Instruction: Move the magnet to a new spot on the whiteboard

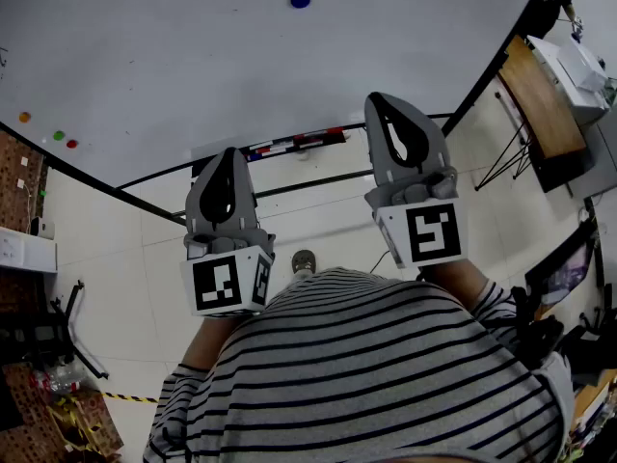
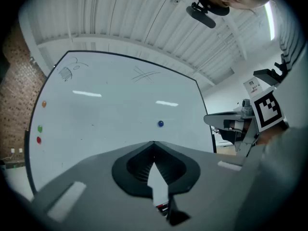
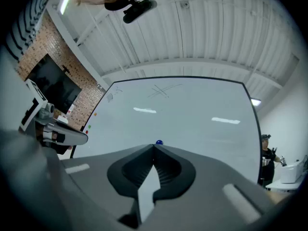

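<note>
A small blue magnet [image 1: 300,0] sticks to the whiteboard [image 1: 174,56], far ahead of both grippers. My left gripper [image 1: 229,154] is held in the air with its jaws shut and nothing between them. In the left gripper view the magnet [image 2: 160,123] sits just above and right of the jaw tips. My right gripper [image 1: 382,100] is also shut and empty, well short of the board. Seen from the right gripper view, the magnet [image 3: 159,142] peeks just over the closed tips.
Orange [image 1: 24,117], green [image 1: 58,135] and red [image 1: 71,144] magnets sit at the board's left edge. A tray with markers [image 1: 294,144] runs under the board. A desk [image 1: 540,104] stands to the right and a brick wall [image 1: 19,177] to the left.
</note>
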